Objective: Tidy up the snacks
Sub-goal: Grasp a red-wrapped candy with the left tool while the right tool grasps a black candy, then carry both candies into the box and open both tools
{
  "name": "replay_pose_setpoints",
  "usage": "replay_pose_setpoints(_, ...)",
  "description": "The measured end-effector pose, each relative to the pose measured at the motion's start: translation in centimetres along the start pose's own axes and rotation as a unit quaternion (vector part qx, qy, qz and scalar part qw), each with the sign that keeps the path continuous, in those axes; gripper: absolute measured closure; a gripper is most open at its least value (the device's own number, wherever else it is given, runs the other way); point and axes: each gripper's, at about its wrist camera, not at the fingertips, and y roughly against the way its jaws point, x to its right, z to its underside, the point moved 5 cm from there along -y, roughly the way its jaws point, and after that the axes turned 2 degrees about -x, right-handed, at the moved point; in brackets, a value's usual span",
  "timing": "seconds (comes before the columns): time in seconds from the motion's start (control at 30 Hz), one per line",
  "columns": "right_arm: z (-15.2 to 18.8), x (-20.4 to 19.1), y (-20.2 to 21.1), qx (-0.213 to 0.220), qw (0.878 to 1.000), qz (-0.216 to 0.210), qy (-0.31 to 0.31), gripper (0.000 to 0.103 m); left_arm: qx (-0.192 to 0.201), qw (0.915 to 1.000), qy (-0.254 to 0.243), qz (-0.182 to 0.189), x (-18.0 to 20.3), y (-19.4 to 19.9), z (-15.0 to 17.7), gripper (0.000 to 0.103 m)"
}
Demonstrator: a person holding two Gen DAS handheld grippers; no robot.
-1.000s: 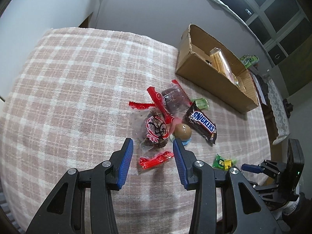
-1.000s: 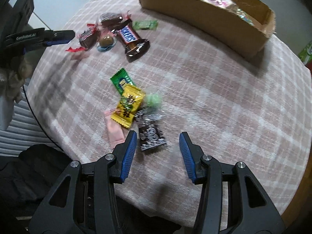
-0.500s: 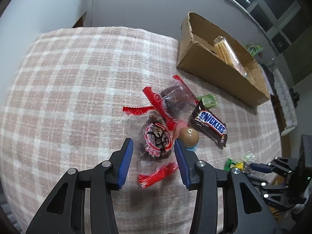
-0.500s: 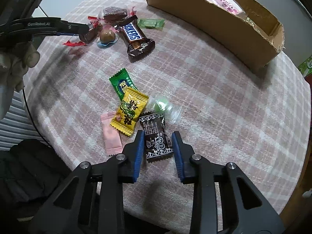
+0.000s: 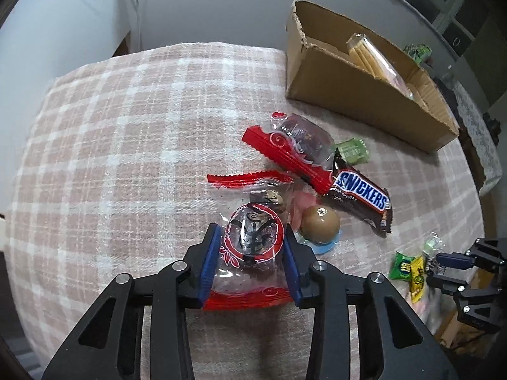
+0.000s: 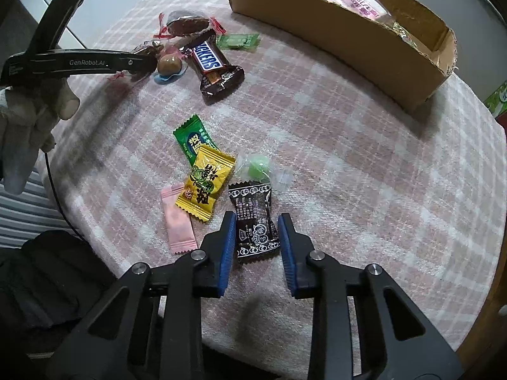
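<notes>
My left gripper (image 5: 252, 261) has just been closing, and its blue pads (image 5: 209, 264) are now pressed on both sides of a clear snack bag with red ends (image 5: 253, 240). It has a red ring printed on the front with black brush-style characters inside, which I can't read. The bag sits on the pink plaid tablecloth (image 5: 126, 133).

Just beside it is a round brown candy on a blue base (image 5: 320, 223), then a SNICKERS bar (image 5: 361, 196), with the name in blue letters on white. A second clear bag with red ends (image 5: 294, 148) lies touching the top of the Snickers, and a small green wrapped candy (image 5: 353, 152) sits next to that. The cardboard box (image 5: 358, 95) stands near the far edge of the table with a pack of pale wafer sticks (image 5: 367, 57) inside.

My right gripper (image 6: 257, 247) has also just been closing, and a black candy packet with white printing (image 6: 255, 221) is between the jaws. The left pad touches it, but I can't tell if the right pad does, so I'm not sure it's properly gripped. The white print is too small to read.

Next to it are a yellow packet with a green cartoon figure and black characters (image 6: 207, 183), a green packet (image 6: 193, 141), a plain pink packet (image 6: 177, 224) and a clear-wrapped pale green candy (image 6: 258, 169). From this side the left tool reads "GenRobot.AI", held in a white-gloved hand (image 6: 28, 117).
</notes>
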Motion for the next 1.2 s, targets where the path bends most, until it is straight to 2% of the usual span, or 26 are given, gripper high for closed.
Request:
replay_pose_setpoints(0.27, 0.1, 0.8, 0.8, 0.010, 0.999, -0.026, -0.029, 0.075, 0.018, 0.9997, 0.009, 0.017, -0.4, 1.7, 0.9, 0.070)
replay_pose_setpoints(0.63, 0.5, 2.6, 3.5, 0.033, 0.997, -0.033, -0.057, 0.075, 0.035, 0.9985, 0.001, 0.041, 0.9, 4.2, 1.2, 0.070)
replay_pose_setpoints(0.93, -1.8, 3.1, 7.0, 0.075, 0.995, -0.027, -0.066, 0.075, 0.065, 0.9959, -0.013, 0.062, 3.1, 6.7, -0.7, 0.070)
replay_pose_setpoints(1.2, -5.2, 5.9, 10.4, 0.121, 0.989, -0.009, -0.084, 0.075, 0.094, 0.9923, -0.036, 0.073, 4.9, 7.8, -4.6, 0.070)
